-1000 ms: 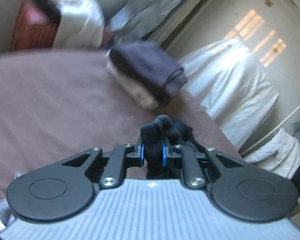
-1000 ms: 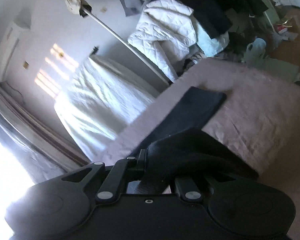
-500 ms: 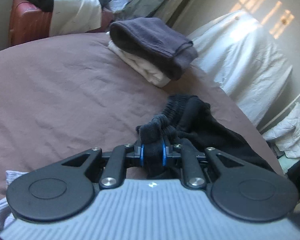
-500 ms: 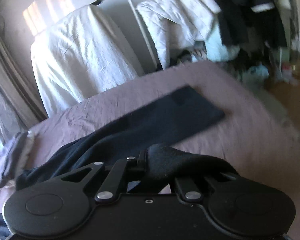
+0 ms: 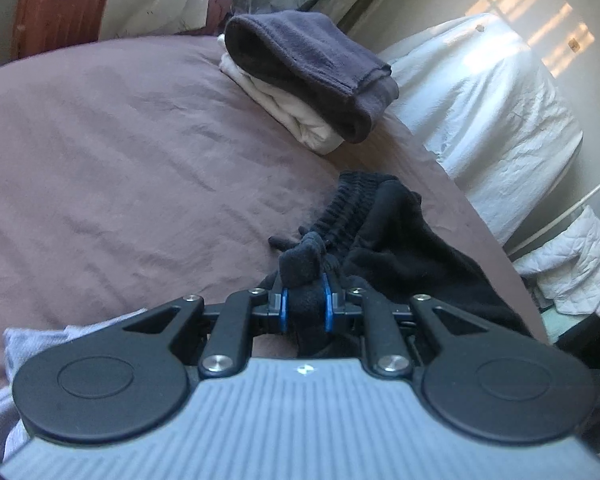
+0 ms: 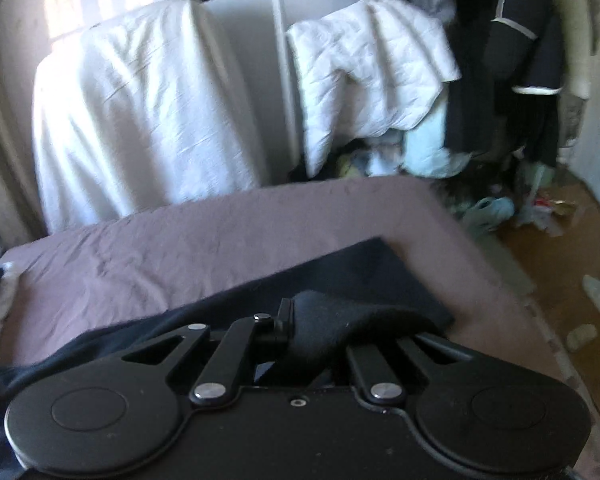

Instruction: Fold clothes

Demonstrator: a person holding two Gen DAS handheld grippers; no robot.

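Black trousers (image 5: 400, 248) lie on the brown bedsheet (image 5: 120, 152), their ribbed waistband bunched in front of my left gripper (image 5: 304, 304), which is shut on a fold of that waistband. In the right wrist view a trouser leg (image 6: 300, 280) stretches flat across the bed toward the far right. My right gripper (image 6: 320, 332) is shut on a hump of the same black cloth, which hides its right finger.
A folded stack, dark grey garment (image 5: 316, 60) over a white one (image 5: 284, 112), sits at the bed's far side. A white-draped object (image 6: 140, 120), a clothes rack with a quilted jacket (image 6: 372, 76) and a littered wooden floor (image 6: 560, 272) lie beyond the bed. A grey cloth (image 5: 32, 344) lies lower left.
Both grippers have come down toward the bed with the trousers held. The waistband now lies on the sheet and the leg lies flat; the right view has swung level.
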